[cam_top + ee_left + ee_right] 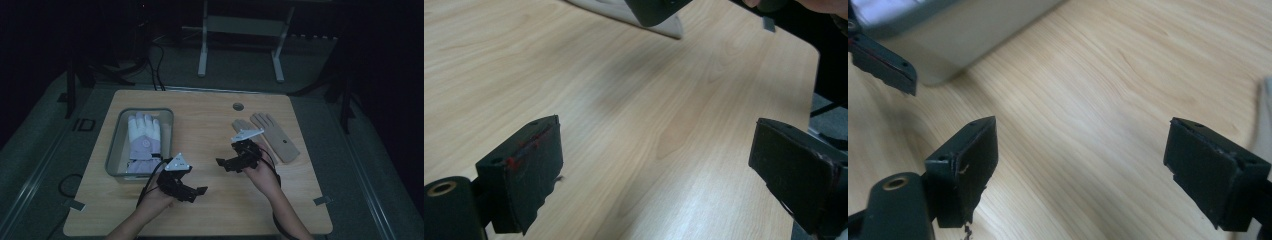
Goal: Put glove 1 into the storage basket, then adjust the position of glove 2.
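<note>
A white and lavender glove (143, 142) lies in a clear bin (112, 150) on the left of the wooden table (210, 125). A tan glove (277, 137) lies flat at the right, with a second tan one (241, 125) beside it, partly behind my right gripper's grey plate. My left gripper (196, 194) hovers near the front of the table, right of the bin, jaws open over bare wood (656, 150). My right gripper (224, 165) sits mid-table, pointing left toward the bin, also open with nothing between its jaws (1083, 150).
The two grippers point toward each other, a short gap apart. In the right gripper view the bin wall (973, 35) is ahead, with a jaw of the left gripper (883, 65) at the far left. A round cable hole (238, 106) sits near the table's back edge.
</note>
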`<state>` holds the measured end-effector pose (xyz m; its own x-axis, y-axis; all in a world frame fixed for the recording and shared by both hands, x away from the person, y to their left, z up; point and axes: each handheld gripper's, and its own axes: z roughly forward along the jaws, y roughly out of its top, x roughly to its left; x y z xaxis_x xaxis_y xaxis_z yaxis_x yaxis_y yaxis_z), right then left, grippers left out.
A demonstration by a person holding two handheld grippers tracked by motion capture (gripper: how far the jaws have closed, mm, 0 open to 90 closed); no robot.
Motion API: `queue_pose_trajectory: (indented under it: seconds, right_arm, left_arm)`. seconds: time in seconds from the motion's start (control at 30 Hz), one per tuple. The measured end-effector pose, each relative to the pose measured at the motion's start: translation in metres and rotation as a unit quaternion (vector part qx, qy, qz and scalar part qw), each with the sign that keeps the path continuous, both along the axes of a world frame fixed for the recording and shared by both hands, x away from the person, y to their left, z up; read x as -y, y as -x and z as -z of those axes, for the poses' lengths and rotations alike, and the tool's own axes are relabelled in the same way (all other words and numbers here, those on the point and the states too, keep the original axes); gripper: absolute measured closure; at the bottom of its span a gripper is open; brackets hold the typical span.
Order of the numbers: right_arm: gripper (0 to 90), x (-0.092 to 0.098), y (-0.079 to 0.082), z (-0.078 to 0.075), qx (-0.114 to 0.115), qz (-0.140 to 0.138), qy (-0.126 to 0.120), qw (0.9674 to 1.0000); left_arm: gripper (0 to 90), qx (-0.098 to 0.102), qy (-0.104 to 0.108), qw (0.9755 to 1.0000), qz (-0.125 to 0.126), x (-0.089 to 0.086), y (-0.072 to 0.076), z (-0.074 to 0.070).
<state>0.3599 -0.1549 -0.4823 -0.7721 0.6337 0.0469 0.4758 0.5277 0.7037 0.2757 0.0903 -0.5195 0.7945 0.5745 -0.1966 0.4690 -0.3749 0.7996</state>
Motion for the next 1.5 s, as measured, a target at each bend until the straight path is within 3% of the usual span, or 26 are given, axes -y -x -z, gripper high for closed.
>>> queue_pose_trajectory:
  seconds: [0.17,0.33,0.43,0.5,0.67,0.73,0.83,0.97,1.1,1.27,1.5]
  right_arm:
    - [14.0,0.022,0.003,0.009,0.004,0.013,-0.010,0.9999]
    - [14.1,0.037,0.009,0.021,-0.008,0.008,-0.025,0.9996]
    - [14.2,0.051,0.015,0.030,0.007,0.010,-0.025,0.9996]
    - [14.2,0.059,0.017,0.032,0.010,0.016,-0.025,0.9995]
    - [14.1,0.079,0.021,0.037,0.013,0.023,-0.031,0.9992]
    - [14.1,0.087,0.022,0.038,0.023,0.027,-0.027,0.9990]
    - [14.0,0.097,0.022,0.040,0.017,0.027,-0.023,0.9992]
    - [13.2,0.107,0.021,0.041,-0.007,0.035,-0.045,0.9984]
    - [11.3,0.117,0.022,0.041,0.001,0.061,-0.040,0.9974]
    - [12.9,0.126,0.020,0.041,0.009,0.072,-0.032,0.9969]
    - [14.7,0.137,0.007,0.033,0.022,0.095,-0.032,0.9947]
  left_arm:
    - [7.5,0.016,0.017,0.9997,-0.005,0.006,0.002,0.016]
    - [7.5,0.027,0.009,0.9996,-0.005,0.010,0.004,0.029]
    - [7.5,0.037,-0.009,0.9993,-0.008,0.013,0.006,0.039]
    - [7.5,0.043,-0.002,0.9990,-0.011,0.012,0.007,0.043]
    - [7.4,0.079,0.003,0.9968,-0.016,0.010,0.010,0.046]
    - [7.4,0.080,0.003,0.9967,-0.016,0.010,0.009,0.047]
    - [7.4,0.078,0.009,0.9967,-0.018,0.009,0.009,0.049]
    - [7.3,0.066,0.008,0.9977,-0.011,0.009,0.009,0.053]
    - [7.3,0.063,-0.006,0.9980,-0.007,0.012,0.009,0.057]
    - [7.3,0.063,-0.008,0.9980,-0.009,0.012,0.010,0.057]
    - [7.3,0.063,-0.015,0.9979,-0.004,0.012,0.012,0.057]
